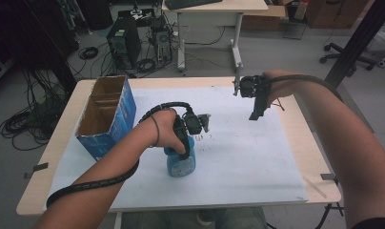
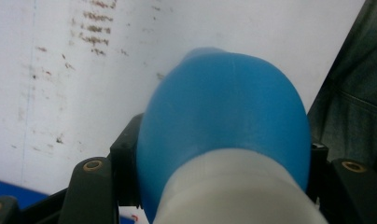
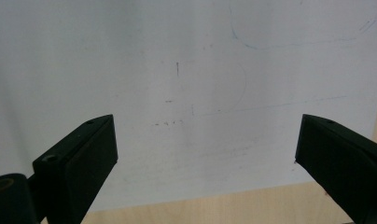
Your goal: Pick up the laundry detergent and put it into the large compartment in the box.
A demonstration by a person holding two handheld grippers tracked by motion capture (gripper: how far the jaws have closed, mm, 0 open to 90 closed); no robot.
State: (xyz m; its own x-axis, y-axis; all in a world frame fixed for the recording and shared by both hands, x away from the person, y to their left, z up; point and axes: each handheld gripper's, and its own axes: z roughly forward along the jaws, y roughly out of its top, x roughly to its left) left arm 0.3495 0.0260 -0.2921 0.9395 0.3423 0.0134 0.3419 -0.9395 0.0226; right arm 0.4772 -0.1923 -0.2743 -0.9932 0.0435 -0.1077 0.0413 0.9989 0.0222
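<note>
The left hand-held gripper [image 1: 185, 143] clasps a rounded blue bottle [image 2: 224, 116] with a whitish collar, standing upright mid-surface on the white sheet [image 1: 248, 157]. The right hand-held gripper [image 3: 205, 144] hangs spread apart, empty.

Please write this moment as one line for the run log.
left hand-held gripper: shut on blue bottle | right hand-held gripper: open, nothing between jaws, above white sheet

In the left gripper view the blue bottle [image 2: 224, 116] is blurred, hides the jaw pads, and runs off the bottom edge. From above, the left hand [image 1: 169, 129] covers the bottle's top. The cardboard box's [image 1: 107, 114] inside bottom is too dark to tell.
</note>
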